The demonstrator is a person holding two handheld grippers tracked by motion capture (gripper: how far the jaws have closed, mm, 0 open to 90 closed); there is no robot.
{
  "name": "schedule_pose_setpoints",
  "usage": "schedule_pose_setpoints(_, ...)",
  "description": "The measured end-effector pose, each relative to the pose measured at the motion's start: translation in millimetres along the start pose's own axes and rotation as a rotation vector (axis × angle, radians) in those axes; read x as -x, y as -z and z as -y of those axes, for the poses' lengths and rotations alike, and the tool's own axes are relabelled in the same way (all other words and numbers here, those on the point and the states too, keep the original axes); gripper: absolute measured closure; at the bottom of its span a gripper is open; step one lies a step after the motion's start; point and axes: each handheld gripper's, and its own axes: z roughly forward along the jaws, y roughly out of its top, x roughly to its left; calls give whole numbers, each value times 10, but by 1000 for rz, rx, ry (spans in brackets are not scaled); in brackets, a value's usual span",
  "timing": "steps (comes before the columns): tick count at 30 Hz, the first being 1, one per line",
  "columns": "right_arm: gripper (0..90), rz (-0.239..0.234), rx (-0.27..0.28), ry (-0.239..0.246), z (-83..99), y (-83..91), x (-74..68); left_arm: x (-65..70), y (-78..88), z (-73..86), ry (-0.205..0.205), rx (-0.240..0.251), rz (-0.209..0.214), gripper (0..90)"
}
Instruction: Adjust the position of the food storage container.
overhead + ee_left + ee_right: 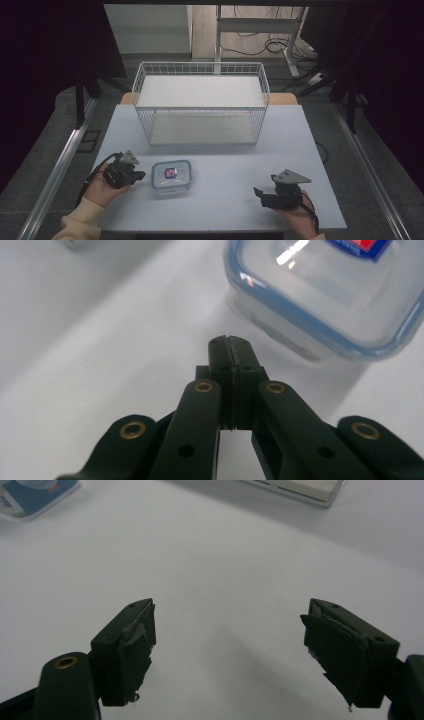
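Observation:
A clear plastic food container with a blue-rimmed lid and a red and blue label rests on the white table, near its front left. My left gripper lies just left of it, shut with nothing between its jaws. In the left gripper view the shut tips stop a little short of the container's corner. My right gripper is at the front right, open and empty, pointing left. In the right gripper view its pads stand wide apart above bare table, with the container far off at top left.
A white wire basket with a pale board across its top stands at the back middle of the table. Its base edge appears in the right gripper view. Metal rails run along both sides of the table, and cables lie on the floor behind.

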Motion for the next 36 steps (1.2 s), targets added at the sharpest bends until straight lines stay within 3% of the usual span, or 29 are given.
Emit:
schedule_pose_setpoints(8,206,6,13,-1,-2,23,20,97,-147,-2,-10,-8,62,900)
schedule_pose_setpoints(14,206,4,15,1,0,30,24,72,-171,-106,-9,1,55,900)
schedule_pose_setpoints(22,207,0,10,6,-2,21,10,183,-342,-378,-61,9,96,900)
schedule_pose_setpoints(32,207,-3,13,7,-3,35,13,316,-537,-691,-92,14,130,900)
schedule_pose_setpoints(36,207,-1,15,10,-6,49,7,432,-603,-811,-118,7,145,900)
